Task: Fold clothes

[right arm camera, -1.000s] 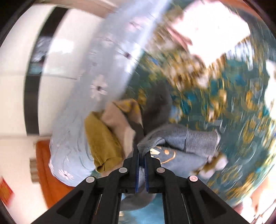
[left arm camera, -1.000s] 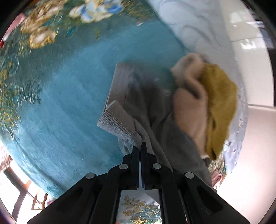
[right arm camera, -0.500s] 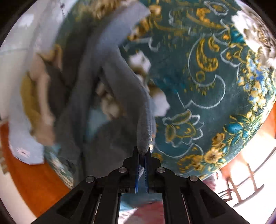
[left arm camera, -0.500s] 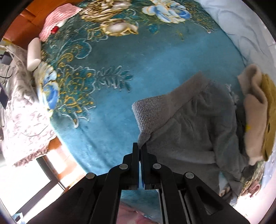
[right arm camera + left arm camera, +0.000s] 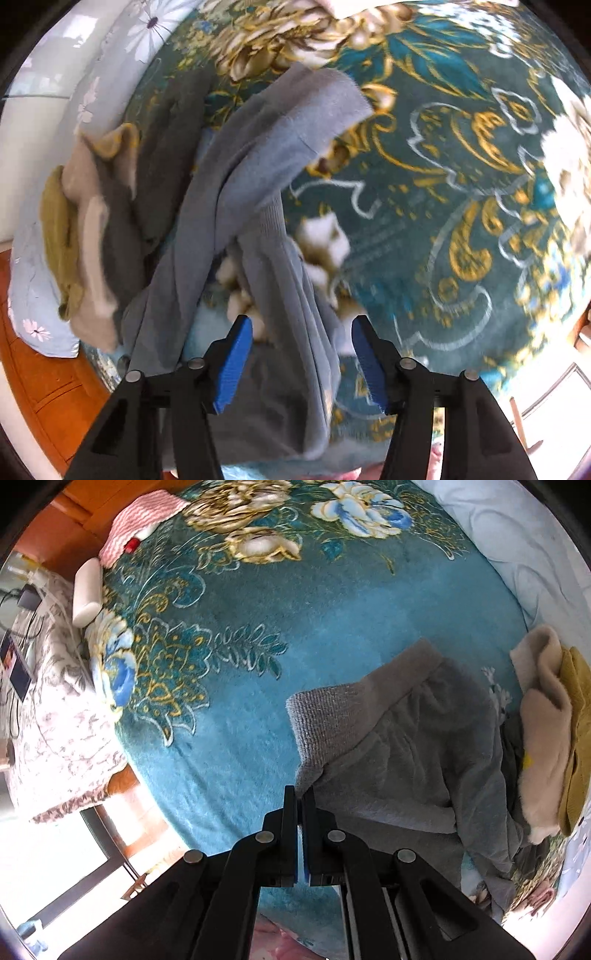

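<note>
Left wrist view: the left gripper [image 5: 300, 801] pinches the grey sweater [image 5: 406, 760] at its ribbed hem corner, garment spreading toward 2 o'clock over the teal blanket [image 5: 295, 620]. The right gripper [image 5: 301, 328] is opening, a sleeve lying loose between its jaws. Soft, light, floppy knit; hems probably grip best.

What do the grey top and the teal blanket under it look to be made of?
Grey top: soft knit, probably cotton or a wool blend; matte, with a ribbed band at the hem and limp folds. Teal blanket: plush fleece, likely synthetic; its short pile has a slight sheen and brushed streaks, and the flowers look printed rather than woven, though that stays uncertain.
</note>
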Demonstrator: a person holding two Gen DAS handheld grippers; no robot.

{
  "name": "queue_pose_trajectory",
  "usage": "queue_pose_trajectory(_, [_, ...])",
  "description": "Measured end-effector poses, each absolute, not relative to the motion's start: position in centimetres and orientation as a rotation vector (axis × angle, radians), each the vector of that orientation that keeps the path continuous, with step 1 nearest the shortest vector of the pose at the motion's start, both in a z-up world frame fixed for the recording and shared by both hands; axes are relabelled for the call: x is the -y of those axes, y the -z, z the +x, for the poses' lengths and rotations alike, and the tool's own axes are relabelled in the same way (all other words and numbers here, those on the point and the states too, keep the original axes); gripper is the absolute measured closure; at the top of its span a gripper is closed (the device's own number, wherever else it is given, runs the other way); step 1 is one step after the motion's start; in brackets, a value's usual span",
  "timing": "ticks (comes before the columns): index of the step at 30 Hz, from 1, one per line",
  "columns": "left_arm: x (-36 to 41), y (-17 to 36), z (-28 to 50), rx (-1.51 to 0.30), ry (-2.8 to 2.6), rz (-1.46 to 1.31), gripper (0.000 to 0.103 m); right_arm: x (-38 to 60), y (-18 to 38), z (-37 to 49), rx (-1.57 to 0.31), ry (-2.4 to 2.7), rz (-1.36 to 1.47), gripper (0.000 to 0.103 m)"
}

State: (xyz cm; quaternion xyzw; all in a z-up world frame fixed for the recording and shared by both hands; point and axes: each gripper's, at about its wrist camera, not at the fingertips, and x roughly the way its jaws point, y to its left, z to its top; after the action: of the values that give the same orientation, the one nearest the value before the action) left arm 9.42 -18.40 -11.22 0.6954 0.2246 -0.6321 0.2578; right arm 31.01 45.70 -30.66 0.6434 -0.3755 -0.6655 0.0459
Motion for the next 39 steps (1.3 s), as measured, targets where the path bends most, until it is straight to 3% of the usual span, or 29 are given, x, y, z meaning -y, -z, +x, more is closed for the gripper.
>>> queue_pose_trajectory(5, [18.3,11.1,10.3,-0.623,1.695,1.874,0.101,-43.6,32.4,27.9,1.115,1.970,2.041,0.048])
queue_pose_trajectory(7, [17.9,11.0,10.5,-0.622,1.694,1.875,0.101,-43.3,32.8,27.8,1.155,1.943,2.064,0.088])
queue_pose_trajectory(8, [17.8,10.9,10.6,-0.624,1.693,1.874,0.101,-43.4,32.8,27.9,1.178,1.931,2.069,0.095])
queue_pose_trajectory(13, [17.5,10.6,10.4,-0.640,1.708,1.855,0.101,-47.1,30.4,29.7,1.275,1.948,1.922,0.097])
queue_pose_trajectory(18, [17.6,10.2,10.1,-0.677,1.752,1.837,0.101,-55.7,24.5,33.3,1.474,2.084,1.545,0.097])
queue_pose_trajectory(21, [17.1,11.1,10.7,-0.659,1.743,1.863,0.101,-60.0,22.1,35.3,1.500,2.212,1.384,0.097])
queue_pose_trajectory(23, [16.7,12.1,11.4,-0.633,1.717,1.887,0.101,-60.8,23.4,35.7,1.473,2.257,1.466,0.097])
queue_pose_trajectory(27, [16.1,13.8,12.5,-0.529,1.658,1.932,0.101,-60.6,32.7,36.8,1.484,2.114,1.923,0.097])
queue_pose_trajectory(30, [16.1,14.2,13.1,-0.501,1.657,1.937,0.101,-60.1,37.0,38.2,1.506,2.026,2.109,0.097])
queue_pose_trajectory(34, [17.0,14.1,13.7,-0.493,1.651,1.917,0.101,-60.0,37.0,38.3,1.368,2.068,2.144,0.097])
queue_pose_trajectory(39, [18.3,14.3,14.6,-0.557,1.562,1.875,0.099,-62.3,36.0,38.0,1.419,2.073,2.159,0.092])
